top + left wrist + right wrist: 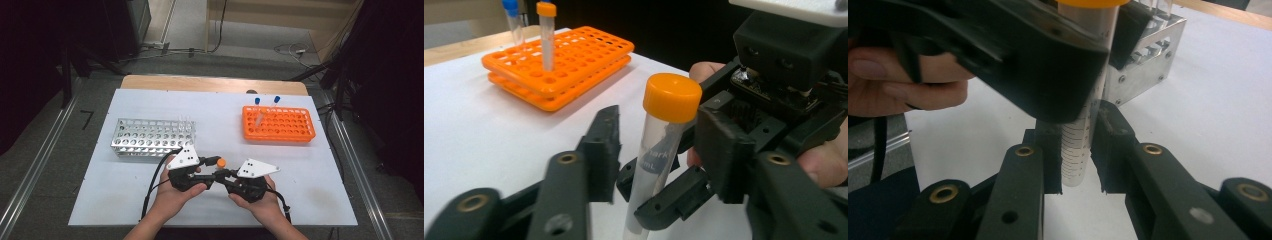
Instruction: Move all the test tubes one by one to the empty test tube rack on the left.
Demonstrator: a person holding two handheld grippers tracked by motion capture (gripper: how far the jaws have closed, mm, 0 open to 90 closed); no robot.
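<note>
Tube, orange-capped, upright above white table, near front edge, between both hands | metal rack back left; orange rack back right | right gripper clamped on tube's lower end | left gripper straddling upper tube; pads seemingly not yet touching

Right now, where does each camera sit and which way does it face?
High view: above the person's side, looking forward and down at the white table; both forearms and hands enter from below.
Left gripper view: rides the left gripper, facing the orange plastic tube rack; a hand behind.
Right gripper view: rides the right gripper, facing the perforated metal rack; fingers at left.
All share the clear orange-capped tube.
</note>
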